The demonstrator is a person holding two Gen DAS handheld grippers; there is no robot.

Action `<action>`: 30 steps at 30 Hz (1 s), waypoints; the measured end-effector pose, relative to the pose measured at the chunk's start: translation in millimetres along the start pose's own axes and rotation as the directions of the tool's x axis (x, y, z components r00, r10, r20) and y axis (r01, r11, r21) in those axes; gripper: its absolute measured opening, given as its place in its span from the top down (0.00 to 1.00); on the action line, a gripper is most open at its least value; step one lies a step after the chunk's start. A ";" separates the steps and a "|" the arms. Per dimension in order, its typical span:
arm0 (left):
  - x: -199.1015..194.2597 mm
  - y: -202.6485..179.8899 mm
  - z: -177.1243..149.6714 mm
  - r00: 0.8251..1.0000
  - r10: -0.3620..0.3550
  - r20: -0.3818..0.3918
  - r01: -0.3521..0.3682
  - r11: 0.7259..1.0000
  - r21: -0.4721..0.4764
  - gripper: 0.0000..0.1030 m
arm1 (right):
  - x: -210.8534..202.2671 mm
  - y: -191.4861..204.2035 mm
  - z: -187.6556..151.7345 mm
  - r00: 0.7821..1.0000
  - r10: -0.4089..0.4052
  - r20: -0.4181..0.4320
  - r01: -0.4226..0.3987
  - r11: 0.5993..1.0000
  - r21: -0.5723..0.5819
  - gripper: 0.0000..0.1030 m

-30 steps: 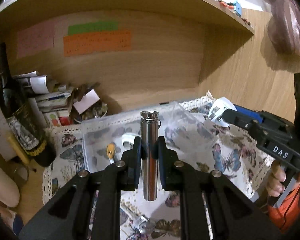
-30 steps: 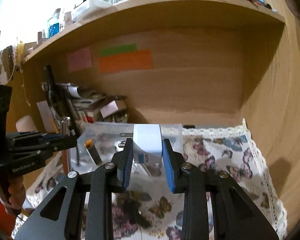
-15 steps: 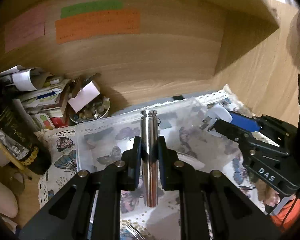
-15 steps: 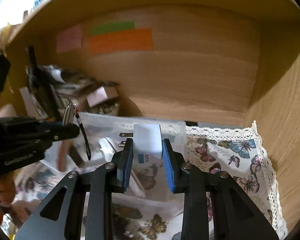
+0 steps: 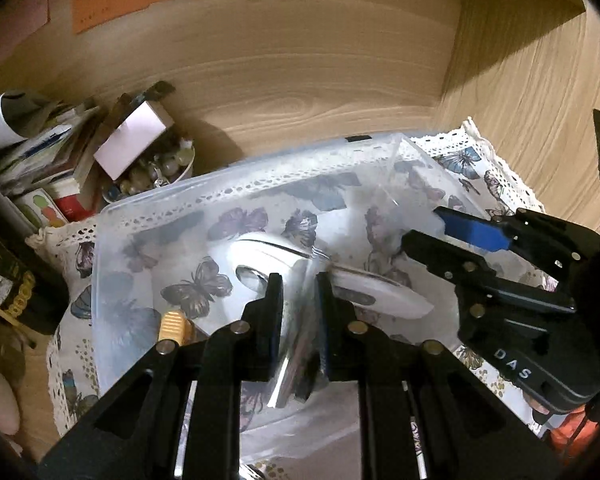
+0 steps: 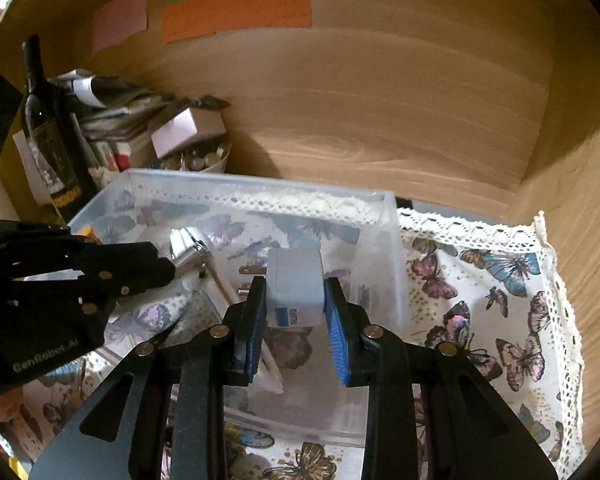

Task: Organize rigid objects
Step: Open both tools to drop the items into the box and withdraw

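A clear plastic bin (image 5: 140, 216) (image 6: 380, 204) stands on the butterfly cloth. My left gripper (image 5: 299, 284) is over the bin, its jaws parted; the silver metal cylinder (image 5: 296, 360) shows blurred and tilted between them, also in the right wrist view (image 6: 186, 256) at the left gripper's tips (image 6: 168, 270). My right gripper (image 6: 296, 300) is over the bin with a white plug adapter (image 6: 296, 284) between its blue pads, prongs to the left. The jaws stand a little wider than the adapter. A white flat object (image 5: 260, 256) and a yellow-capped item (image 5: 172, 320) lie in the bin.
A dark wine bottle (image 6: 46, 136), stacked papers and boxes (image 5: 40, 160) and a bowl of small round things (image 5: 156, 168) crowd the back left. The wooden back wall (image 6: 380, 120) and side wall (image 6: 580, 220) close the nook. Butterfly cloth (image 6: 480, 280) lies right of the bin.
Both grippers moved forward and down over the bin. The left jaws have opened and the cylinder has tipped and slid down, blurred. The right jaws have widened slightly around the adapter.
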State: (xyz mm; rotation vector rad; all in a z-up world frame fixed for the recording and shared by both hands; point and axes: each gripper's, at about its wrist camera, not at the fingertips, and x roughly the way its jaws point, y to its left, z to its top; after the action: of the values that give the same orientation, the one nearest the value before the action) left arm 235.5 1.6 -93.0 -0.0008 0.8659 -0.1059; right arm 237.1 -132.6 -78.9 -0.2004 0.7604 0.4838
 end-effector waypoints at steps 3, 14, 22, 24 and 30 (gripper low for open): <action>-6.8 -3.6 -0.7 1.000 -0.007 0.009 0.007 1.000 0.008 0.82 | -1.9 1.1 -0.5 1.000 -0.008 0.004 0.008 1.000 -0.002 0.73; -69.0 -4.4 -8.5 0.990 -0.001 0.141 0.001 1.000 -0.004 0.62 | -53.3 6.0 4.9 0.994 -0.010 0.105 0.010 1.000 -0.001 0.64; -115.9 -3.9 -32.3 0.966 0.072 0.250 -0.067 0.997 -0.027 0.35 | -105.1 17.3 -3.3 0.979 0.007 0.205 -0.006 1.000 -0.002 0.50; -123.0 -1.5 -41.4 0.961 0.085 0.262 -0.078 0.996 -0.036 0.27 | -112.6 18.1 -8.6 0.977 0.007 0.212 -0.007 1.000 -0.001 0.49; -120.3 9.4 -70.2 0.972 0.098 0.211 -0.087 0.994 -0.063 0.20 | -114.3 16.9 -29.3 0.984 -0.003 0.177 0.001 1.000 0.014 0.47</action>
State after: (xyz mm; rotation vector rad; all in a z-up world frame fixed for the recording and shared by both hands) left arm 105.6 25.2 -47.4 -0.0218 0.6519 0.0055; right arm 139.8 -167.6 -19.5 -0.1430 0.5896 0.4872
